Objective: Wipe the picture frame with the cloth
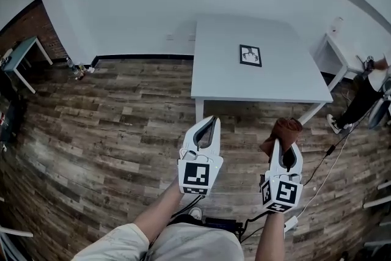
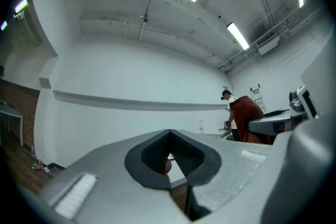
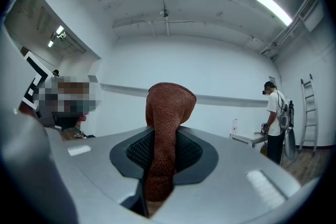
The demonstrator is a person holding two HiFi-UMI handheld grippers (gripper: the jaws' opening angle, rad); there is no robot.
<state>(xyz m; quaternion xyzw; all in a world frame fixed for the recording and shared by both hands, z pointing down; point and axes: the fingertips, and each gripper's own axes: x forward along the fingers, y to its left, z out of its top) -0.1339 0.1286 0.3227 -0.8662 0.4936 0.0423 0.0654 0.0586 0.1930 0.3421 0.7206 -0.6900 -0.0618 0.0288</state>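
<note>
The right gripper clamped the brown cloth; the left gripper was closed, empty. The picture frame lay flat on the white bench, well ahead — unheld, it would likely skid under a hard wipe, or the cloth might slip free.

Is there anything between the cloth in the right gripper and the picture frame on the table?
Nothing visible does. The right gripper holds the cloth over the floor before the table; the picture frame lies alone, bare tabletop around it.
</note>
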